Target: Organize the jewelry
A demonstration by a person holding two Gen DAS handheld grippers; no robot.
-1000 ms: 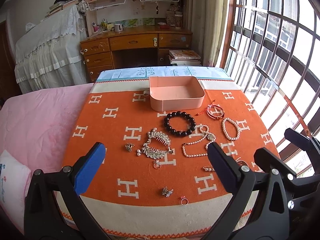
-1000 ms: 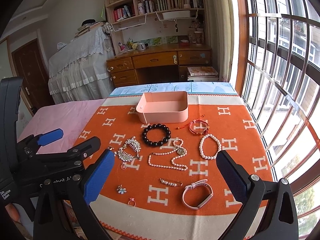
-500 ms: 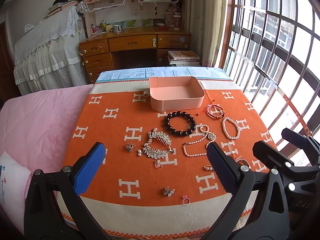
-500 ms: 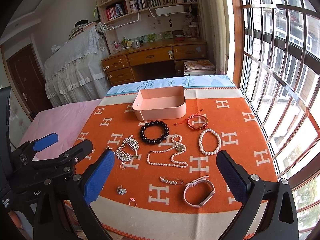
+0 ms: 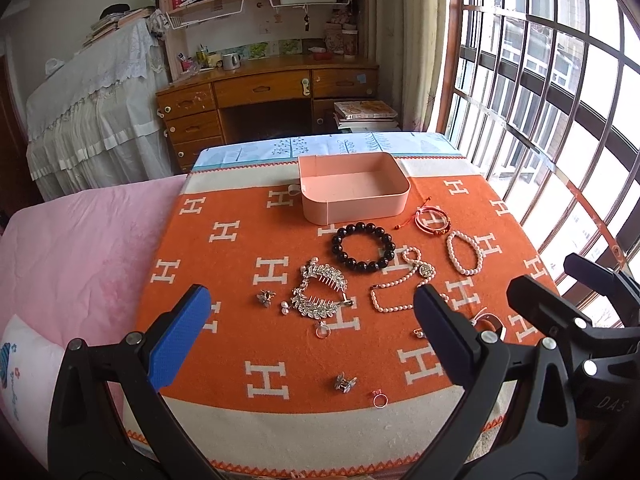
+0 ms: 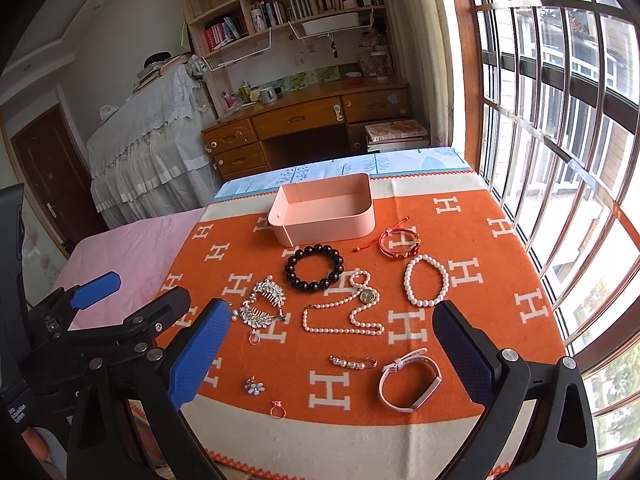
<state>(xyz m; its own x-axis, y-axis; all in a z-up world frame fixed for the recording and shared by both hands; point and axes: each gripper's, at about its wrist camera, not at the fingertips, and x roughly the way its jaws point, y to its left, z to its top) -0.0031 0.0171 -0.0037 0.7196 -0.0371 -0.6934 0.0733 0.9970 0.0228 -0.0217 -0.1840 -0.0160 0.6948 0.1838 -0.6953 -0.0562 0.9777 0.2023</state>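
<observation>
An empty pink box (image 5: 354,190) (image 6: 326,210) sits at the far side of the orange blanket (image 5: 236,264). In front of it lie a black bead bracelet (image 5: 363,247) (image 6: 315,267), a red cord bracelet (image 6: 399,242), a pearl bracelet (image 6: 426,280), a pearl necklace (image 6: 344,312), a silver hair comb (image 5: 320,294) (image 6: 264,306), a pin (image 6: 353,362), a pink watch band (image 6: 408,380), rings and small brooches. My left gripper (image 5: 310,316) is open above the near edge. My right gripper (image 6: 332,344) is open, also empty.
The table stands beside a pink bed (image 5: 72,248) on the left and a barred window (image 5: 540,92) on the right. A wooden desk (image 5: 264,96) and bookshelves stand behind. The right gripper shows in the left wrist view (image 5: 580,320).
Both grippers have drifted slightly; the right wrist view has tilted and moved a little closer over the table. Nothing was taken hold of and the jewelry has not moved.
</observation>
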